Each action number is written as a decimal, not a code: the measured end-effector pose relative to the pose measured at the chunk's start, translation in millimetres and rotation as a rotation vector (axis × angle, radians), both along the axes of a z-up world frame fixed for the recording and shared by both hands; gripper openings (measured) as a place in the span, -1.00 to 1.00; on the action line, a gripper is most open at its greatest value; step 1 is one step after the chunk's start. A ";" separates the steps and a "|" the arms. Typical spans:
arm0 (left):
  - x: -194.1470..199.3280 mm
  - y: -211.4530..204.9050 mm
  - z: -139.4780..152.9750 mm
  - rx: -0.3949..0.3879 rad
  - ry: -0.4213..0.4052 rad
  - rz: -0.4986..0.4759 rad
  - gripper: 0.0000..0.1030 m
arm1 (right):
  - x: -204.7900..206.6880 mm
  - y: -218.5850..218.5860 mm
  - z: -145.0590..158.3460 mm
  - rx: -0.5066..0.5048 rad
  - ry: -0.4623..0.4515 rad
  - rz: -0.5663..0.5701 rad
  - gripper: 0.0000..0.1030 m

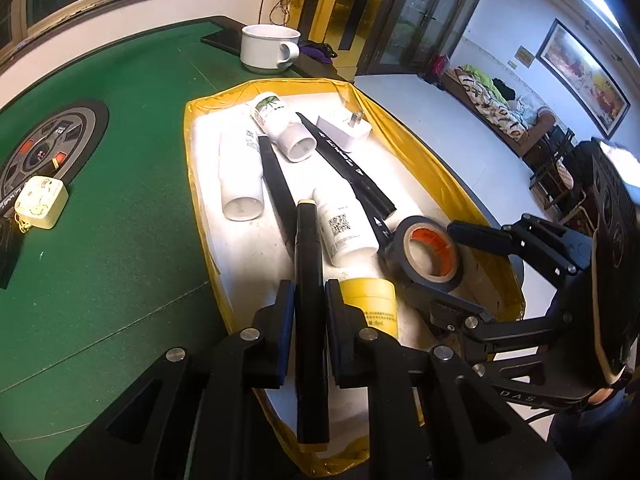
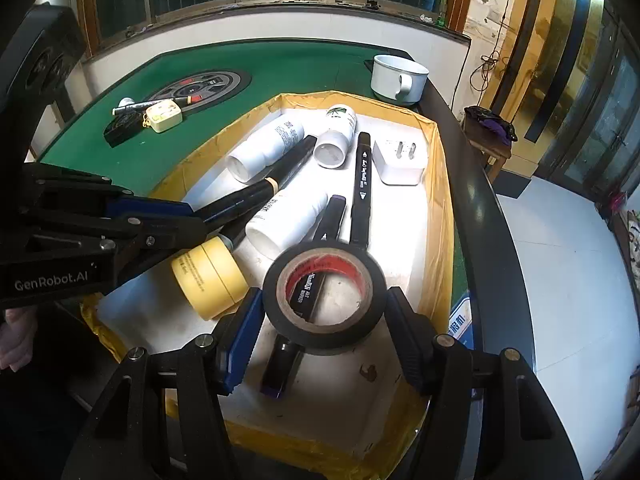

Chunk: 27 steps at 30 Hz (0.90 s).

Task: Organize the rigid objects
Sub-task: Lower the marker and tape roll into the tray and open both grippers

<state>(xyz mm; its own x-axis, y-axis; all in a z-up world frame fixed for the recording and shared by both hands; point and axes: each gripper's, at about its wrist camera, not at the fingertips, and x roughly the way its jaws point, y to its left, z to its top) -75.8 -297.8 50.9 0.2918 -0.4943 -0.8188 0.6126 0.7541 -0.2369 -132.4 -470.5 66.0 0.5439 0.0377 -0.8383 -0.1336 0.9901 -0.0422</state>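
Over the yellow-rimmed tray (image 1: 404,120), my left gripper (image 1: 310,300) is clenching a black marker (image 1: 309,264) lengthwise along its fingers, while my right gripper (image 2: 324,316) is squeezing the tape roll (image 2: 325,292) just beside it.

"GenRobot.AI" on left hand-held gripper (image 2: 208,222)

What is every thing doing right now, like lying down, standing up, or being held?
Left gripper: shut on black marker.
Black marker: held over the tray.
Right gripper: shut on black tape roll.
Black tape roll: held, hole facing up.
Yellow tape roll: on its side in the tray.
White bottles: lying down.
White charger: prongs up.
White mug: upright on the table.
Tray: holding the items.
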 end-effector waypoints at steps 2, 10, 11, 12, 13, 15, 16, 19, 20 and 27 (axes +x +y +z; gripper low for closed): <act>-1.7 -0.3 0.9 0.005 -0.005 -0.010 -0.74 | -1.1 -1.5 2.1 0.016 -0.001 -0.005 0.11; -4.1 4.0 4.2 -0.003 -0.011 -0.016 -0.74 | -6.5 -2.8 13.1 0.042 -0.026 -0.017 0.12; -5.1 5.0 5.0 -0.007 -0.011 -0.018 -0.74 | -7.0 -2.6 15.5 0.046 -0.033 -0.019 0.12; -5.8 5.5 5.4 -0.008 -0.011 -0.022 -0.73 | -6.7 -2.5 17.4 0.051 -0.038 -0.020 0.12; -6.7 5.4 6.0 -0.008 -0.010 -0.026 -0.73 | -6.5 -2.4 19.4 0.061 -0.045 -0.024 0.12; -9.5 6.6 7.6 -0.014 -0.009 -0.037 -0.72 | -5.2 -3.2 22.0 0.083 -0.050 -0.030 0.12; -10.7 7.6 8.8 -0.021 -0.011 -0.042 -0.72 | -4.5 -3.7 23.1 0.096 -0.053 -0.033 0.12; -13.4 11.4 13.7 -0.046 -0.020 -0.055 -0.71 | -2.5 -6.6 27.2 0.135 -0.064 -0.055 0.12; -13.9 12.8 15.2 -0.055 -0.023 -0.054 -0.64 | -2.1 -7.7 29.0 0.147 -0.069 -0.062 0.12; -11.6 28.9 28.2 -0.118 -0.049 -0.031 -0.04 | -0.2 -12.8 37.4 0.231 -0.096 -0.098 0.12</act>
<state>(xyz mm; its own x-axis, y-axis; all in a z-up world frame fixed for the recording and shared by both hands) -87.4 -268.9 79.2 0.3136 -0.5958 -0.7394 0.6482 0.7033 -0.2918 -132.6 -483.4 103.4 0.6313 0.1651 -0.7577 -0.0427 0.9830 0.1785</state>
